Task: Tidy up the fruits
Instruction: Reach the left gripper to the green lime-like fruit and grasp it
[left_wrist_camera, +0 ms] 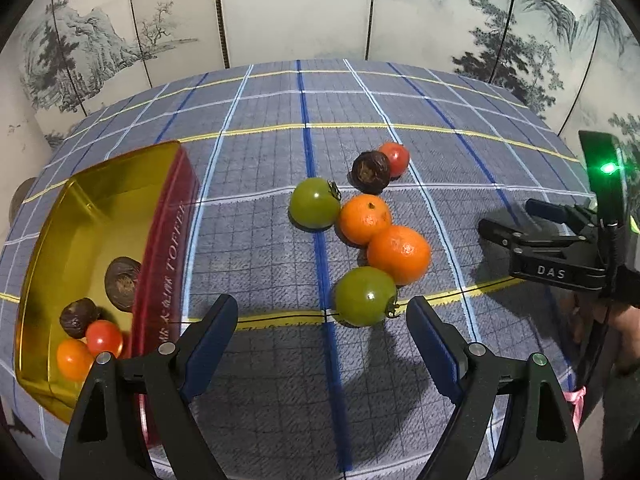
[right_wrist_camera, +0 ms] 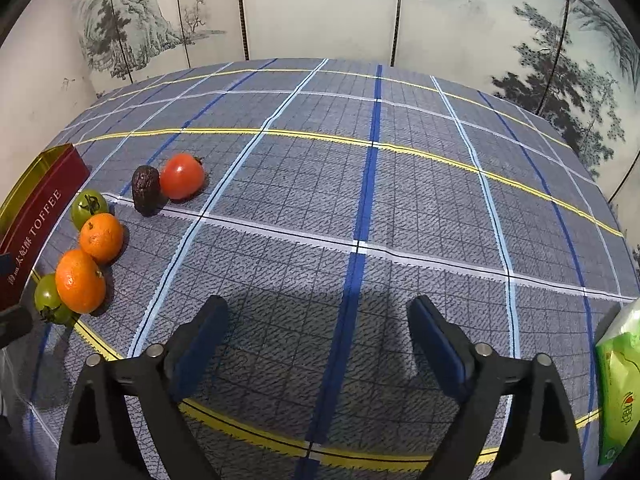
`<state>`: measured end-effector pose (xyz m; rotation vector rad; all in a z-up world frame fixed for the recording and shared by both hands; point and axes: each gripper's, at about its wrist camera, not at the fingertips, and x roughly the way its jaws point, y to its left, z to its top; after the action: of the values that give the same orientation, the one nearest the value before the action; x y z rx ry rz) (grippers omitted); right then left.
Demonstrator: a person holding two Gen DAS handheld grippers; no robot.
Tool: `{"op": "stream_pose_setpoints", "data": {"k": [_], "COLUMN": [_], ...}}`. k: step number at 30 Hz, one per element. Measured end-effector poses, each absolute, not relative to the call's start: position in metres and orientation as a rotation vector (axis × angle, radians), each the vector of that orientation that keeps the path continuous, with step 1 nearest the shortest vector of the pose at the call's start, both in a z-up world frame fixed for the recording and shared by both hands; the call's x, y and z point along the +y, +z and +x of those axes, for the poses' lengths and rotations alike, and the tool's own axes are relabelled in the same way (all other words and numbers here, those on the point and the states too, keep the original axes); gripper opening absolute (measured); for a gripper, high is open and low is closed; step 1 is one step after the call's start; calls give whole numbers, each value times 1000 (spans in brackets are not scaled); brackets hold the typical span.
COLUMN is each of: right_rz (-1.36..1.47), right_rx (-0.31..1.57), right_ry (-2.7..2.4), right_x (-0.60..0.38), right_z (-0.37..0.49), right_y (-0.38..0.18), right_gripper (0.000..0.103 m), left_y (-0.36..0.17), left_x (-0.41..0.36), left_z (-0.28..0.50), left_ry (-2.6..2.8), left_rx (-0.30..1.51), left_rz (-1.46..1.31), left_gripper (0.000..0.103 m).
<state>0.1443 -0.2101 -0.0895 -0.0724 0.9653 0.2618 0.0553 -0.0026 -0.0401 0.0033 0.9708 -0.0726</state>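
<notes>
Green tomato (left_wrist_camera: 366, 297) just ahead, between spread left gripper (left_wrist_camera: 322, 316) fingers.

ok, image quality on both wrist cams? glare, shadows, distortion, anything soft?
Left wrist: heavy fisheye bowing of the tablecloth grid, black vignette corners; gold glare inside the tin; green LED flare on the right tool; near green tomato sharp with a specular dot. Right wrist: same bowing; broad soft shadow under the tool; green packet washed out at the frame edge.
</notes>
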Motion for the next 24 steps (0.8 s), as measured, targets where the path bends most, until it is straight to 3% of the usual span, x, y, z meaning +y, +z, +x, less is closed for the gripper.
{"op": "stream_pose_setpoints", "data": {"k": [9,24], "right_rz": [-74,-75], "right_rx": [980,981], "right_ry": [269,269], "right_x": [-208,-208], "right_z": [146,146], "right_y": [-92,-92], "right_gripper": [102,102], "left_y": [-56,-68], "left_x": [-15,-17], "left_z": [64,77], "left_ry": [-71,-85], "left_rx": [993,1018], "left_rz": [38,21], "left_gripper": [85,52]}}
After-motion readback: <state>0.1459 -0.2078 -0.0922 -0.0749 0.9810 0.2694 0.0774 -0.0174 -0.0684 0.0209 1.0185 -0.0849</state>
